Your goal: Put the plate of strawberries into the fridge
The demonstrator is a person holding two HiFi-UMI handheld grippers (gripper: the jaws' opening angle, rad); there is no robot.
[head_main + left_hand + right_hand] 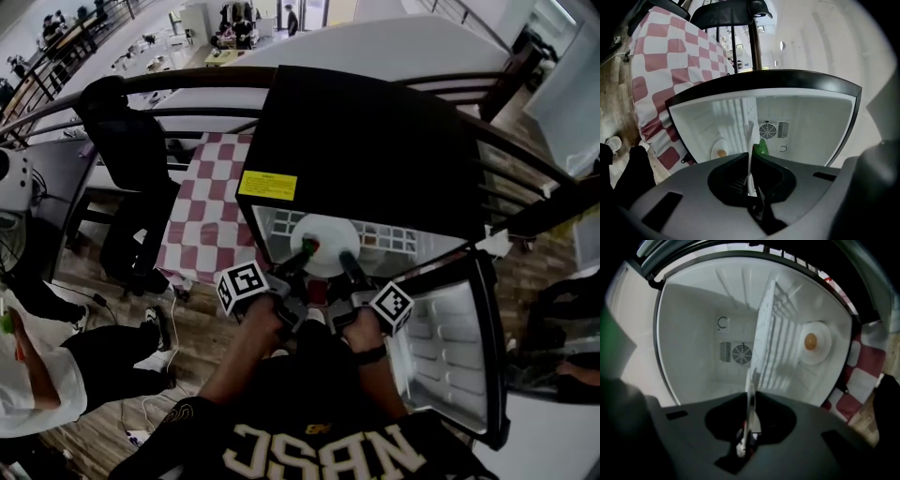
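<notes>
Closest in, the person's black shirt point(309, 441) fills the bottom of the head view, and both forearms reach out to the fridge point(375, 141), whose door point(441, 347) hangs open to the right. Left gripper point(306, 251) and right gripper point(344, 261) each pinch the near rim of the white plate point(328, 236), held level right at the fridge mouth, just inside it. From above you get the plate's round face and a red-and-green strawberry point(309, 247) by the left jaws. Both gripper views flatten that plate to a thin white edge, clamped between nearly closed jaws. They also give what the head view can't: a round fan vent point(767, 130) on the back wall, a lit oval lamp point(811, 341) and a wire shelf point(774, 329). Beside the fridge, a checked cloth point(656, 61) shows in all three views.
</notes>
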